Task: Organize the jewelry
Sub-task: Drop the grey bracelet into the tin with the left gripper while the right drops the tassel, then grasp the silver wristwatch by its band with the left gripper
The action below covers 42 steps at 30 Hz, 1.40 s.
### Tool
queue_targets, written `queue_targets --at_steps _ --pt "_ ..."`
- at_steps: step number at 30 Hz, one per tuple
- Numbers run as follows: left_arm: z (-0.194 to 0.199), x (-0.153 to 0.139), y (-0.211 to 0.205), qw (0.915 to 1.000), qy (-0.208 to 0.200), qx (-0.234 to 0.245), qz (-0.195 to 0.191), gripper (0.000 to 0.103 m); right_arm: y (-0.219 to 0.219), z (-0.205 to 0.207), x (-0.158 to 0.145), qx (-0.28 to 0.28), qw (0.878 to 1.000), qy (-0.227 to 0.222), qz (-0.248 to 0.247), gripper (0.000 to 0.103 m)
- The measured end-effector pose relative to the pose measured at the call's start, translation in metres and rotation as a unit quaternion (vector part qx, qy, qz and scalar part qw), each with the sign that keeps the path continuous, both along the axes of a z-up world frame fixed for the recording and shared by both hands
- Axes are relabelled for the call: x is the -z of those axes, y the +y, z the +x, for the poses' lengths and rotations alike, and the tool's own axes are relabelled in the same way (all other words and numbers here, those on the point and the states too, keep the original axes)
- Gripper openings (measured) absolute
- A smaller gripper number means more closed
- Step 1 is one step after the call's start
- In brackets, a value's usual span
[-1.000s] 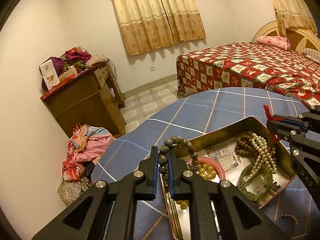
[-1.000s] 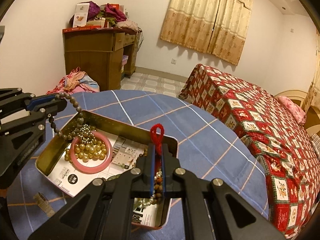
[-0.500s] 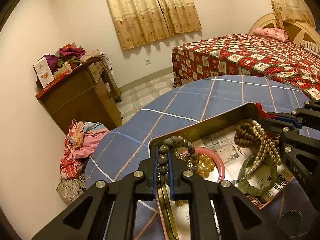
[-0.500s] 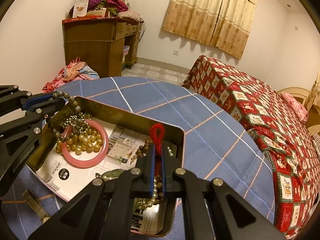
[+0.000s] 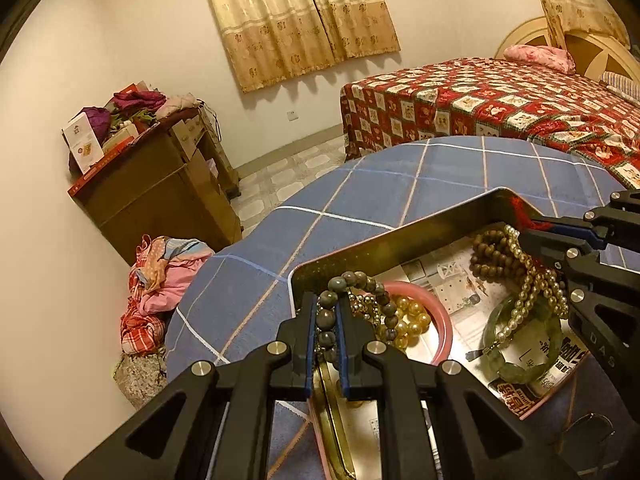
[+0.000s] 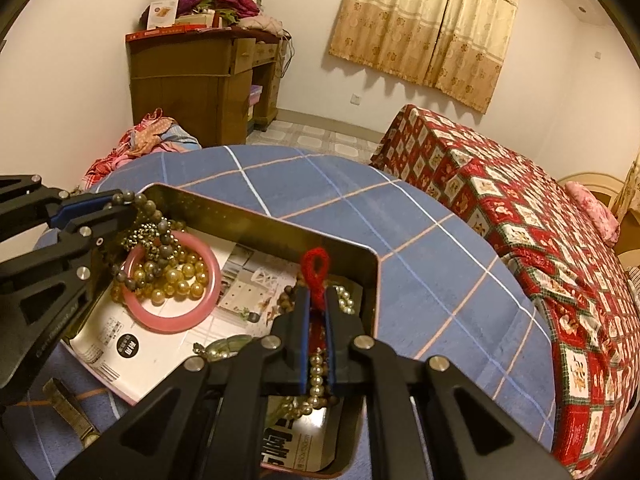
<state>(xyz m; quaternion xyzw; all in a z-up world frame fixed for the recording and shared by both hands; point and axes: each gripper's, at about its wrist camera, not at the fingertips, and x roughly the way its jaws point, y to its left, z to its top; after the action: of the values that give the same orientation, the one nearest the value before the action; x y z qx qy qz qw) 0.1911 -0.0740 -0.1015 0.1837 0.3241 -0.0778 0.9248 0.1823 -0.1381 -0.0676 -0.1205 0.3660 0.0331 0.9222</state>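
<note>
While both grippers hang over the metal tray [image 5: 404, 240], the left gripper [image 5: 325, 312] pinches a grey bead bracelet [image 5: 326, 316]. Right gripper [image 6: 316, 304] clamps a red cord loop [image 6: 316, 268]; pink bangle [image 6: 172, 320] lies inside.

hidden: pearl strand [image 6: 318, 376] partly behind right tongs [image 6: 316, 304] | tin [image 6: 280, 226] cropped

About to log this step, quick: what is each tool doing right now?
Left tool: closed on the grey bead bracelet.
Right tool: closed on the red cord loop.
</note>
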Motion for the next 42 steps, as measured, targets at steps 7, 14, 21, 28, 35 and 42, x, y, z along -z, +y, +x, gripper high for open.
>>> queue_targets --at_steps 7,14,21,28,35,42 --pt "-0.005 -0.003 0.0 0.9998 -0.01 -0.014 0.013 0.063 -0.003 -0.003 0.001 0.004 1.0 -0.004 0.004 0.056" --pt "-0.018 -0.012 0.009 0.9996 -0.024 -0.017 0.004 0.072 -0.014 -0.016 0.002 0.018 1.0 -0.002 0.008 0.062" --pt "-0.049 -0.012 0.023 0.9992 -0.027 -0.028 -0.007 0.072 -0.023 -0.041 0.0 0.027 0.999 0.002 0.018 0.065" --pt "-0.089 -0.001 0.038 0.9989 -0.012 -0.04 -0.019 0.072 -0.029 -0.08 -0.003 0.036 0.999 -0.003 0.04 0.071" --pt "-0.113 0.021 0.051 0.9978 0.017 -0.057 -0.029 0.072 -0.021 -0.114 0.011 0.018 0.998 0.016 0.064 0.08" --pt "-0.124 0.028 0.054 0.9965 0.025 -0.069 -0.038 0.072 -0.017 -0.121 0.022 0.005 0.996 0.038 0.078 0.083"
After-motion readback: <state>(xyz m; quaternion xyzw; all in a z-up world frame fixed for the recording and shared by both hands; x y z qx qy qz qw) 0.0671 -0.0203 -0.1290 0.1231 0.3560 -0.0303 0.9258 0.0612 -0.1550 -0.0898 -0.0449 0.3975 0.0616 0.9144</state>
